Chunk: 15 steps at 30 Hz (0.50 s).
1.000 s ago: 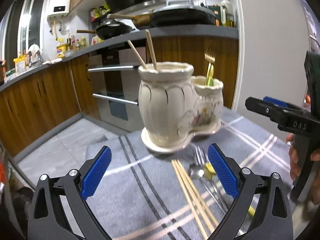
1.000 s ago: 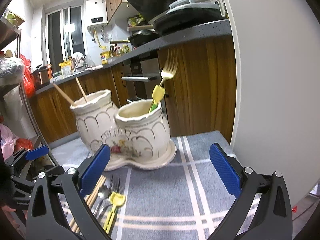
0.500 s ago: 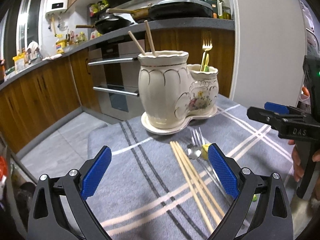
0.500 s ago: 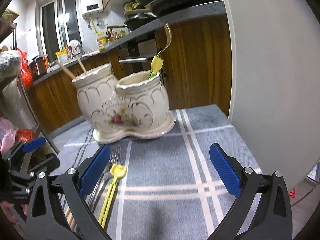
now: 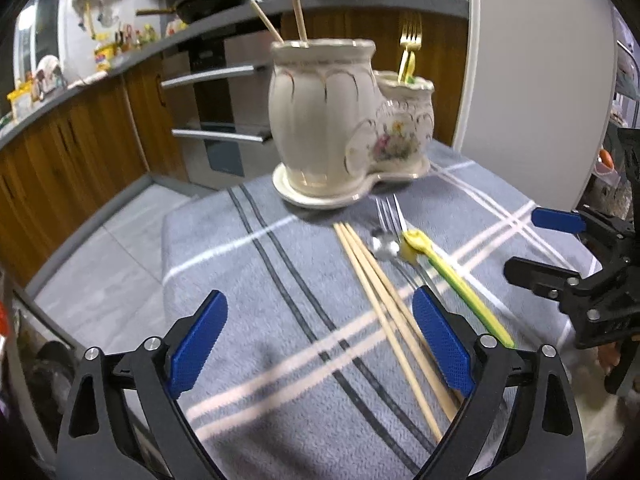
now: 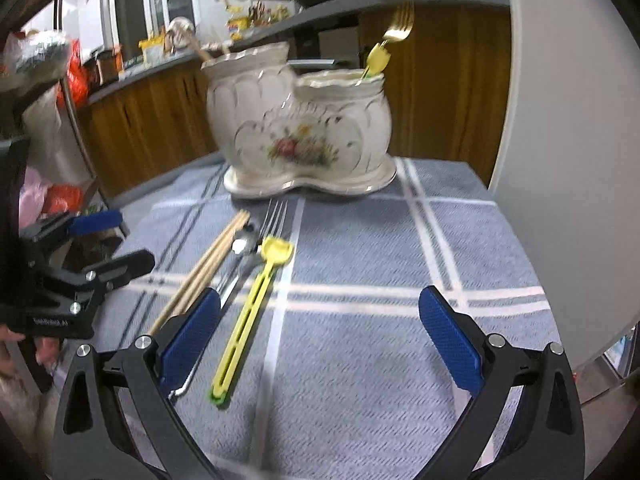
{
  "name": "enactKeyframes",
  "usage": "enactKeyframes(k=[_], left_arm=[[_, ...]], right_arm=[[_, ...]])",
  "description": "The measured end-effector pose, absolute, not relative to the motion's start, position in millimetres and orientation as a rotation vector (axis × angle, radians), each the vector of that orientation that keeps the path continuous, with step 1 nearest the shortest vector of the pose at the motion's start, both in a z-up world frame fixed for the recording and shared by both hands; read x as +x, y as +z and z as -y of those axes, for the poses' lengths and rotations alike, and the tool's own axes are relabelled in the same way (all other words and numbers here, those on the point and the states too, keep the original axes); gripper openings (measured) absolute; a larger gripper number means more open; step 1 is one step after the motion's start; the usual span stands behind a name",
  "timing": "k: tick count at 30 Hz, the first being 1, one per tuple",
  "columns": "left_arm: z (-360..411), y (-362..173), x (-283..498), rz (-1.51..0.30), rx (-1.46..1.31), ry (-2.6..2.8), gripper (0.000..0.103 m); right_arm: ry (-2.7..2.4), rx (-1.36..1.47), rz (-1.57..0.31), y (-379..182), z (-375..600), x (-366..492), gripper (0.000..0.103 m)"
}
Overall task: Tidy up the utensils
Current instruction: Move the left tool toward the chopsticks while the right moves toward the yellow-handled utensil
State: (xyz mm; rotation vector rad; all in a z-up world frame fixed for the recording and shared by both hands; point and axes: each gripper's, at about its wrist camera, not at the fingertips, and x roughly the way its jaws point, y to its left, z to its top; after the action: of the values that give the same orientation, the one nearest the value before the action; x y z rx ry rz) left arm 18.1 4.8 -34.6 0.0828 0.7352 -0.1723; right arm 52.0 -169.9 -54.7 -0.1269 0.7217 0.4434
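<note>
The ceramic two-pot utensil holder (image 6: 304,128) stood at twelve o'clock on the grey plaid tablecloth (image 6: 400,264), with two chopsticks (image 5: 298,12) in its taller pot and a gold fork (image 6: 396,26) beside a yellow-handled piece in the lower one. The loose utensils lay just in front of it: a bundle of wooden chopsticks (image 6: 204,268), a steel fork (image 6: 274,216), a steel spoon (image 6: 242,245) and a long yellow-green utensil (image 6: 250,312), side by side and partly overlapping.

The right gripper (image 6: 320,336) hovered over the cloth, its jaws wide but having just been closing a little, with nothing between them; the yellow-green utensil lay at about ten o'clock, just inside its left pad. The left gripper (image 5: 318,340) also stood wide and empty, the chopstick bundle running under its right pad toward five o'clock.

The step in hand looked like picking the next loose piece. To do it well, the right gripper should shift toward nine o'clock to centre one handle, straddle it crosswise near mid-length, and descend until the pads meet the cloth. The overlap risks lifting a neighbour too, so the outermost yellow-green piece seemed the cleanest choice.
</note>
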Motion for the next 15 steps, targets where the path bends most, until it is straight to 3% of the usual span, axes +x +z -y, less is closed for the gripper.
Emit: enactKeyframes(k=[4, 7, 10, 15], left_arm=[[0.4, -42.3, 18.9, -0.783, 0.103, -0.202, 0.079], [5.0, -46.2, 19.0, -0.807, 0.116, -0.224, 0.068], [8.4, -47.4, 17.9, -0.822, 0.110, -0.258, 0.058], [15.6, -51.5, 17.9, -0.848, 0.123, -0.290, 0.041]], right_arm=[[0.475, -0.140, -0.794, -62.8, 160.4, 53.3, 0.065], [0.517, -0.130, -0.823, -64.7, 155.0, 52.8, 0.053], [0.556, -0.140, -0.843, -66.4, 147.1, 50.9, 0.042], [0.577, -0.164, -0.854, -68.7, 140.1, 48.0, 0.033]])
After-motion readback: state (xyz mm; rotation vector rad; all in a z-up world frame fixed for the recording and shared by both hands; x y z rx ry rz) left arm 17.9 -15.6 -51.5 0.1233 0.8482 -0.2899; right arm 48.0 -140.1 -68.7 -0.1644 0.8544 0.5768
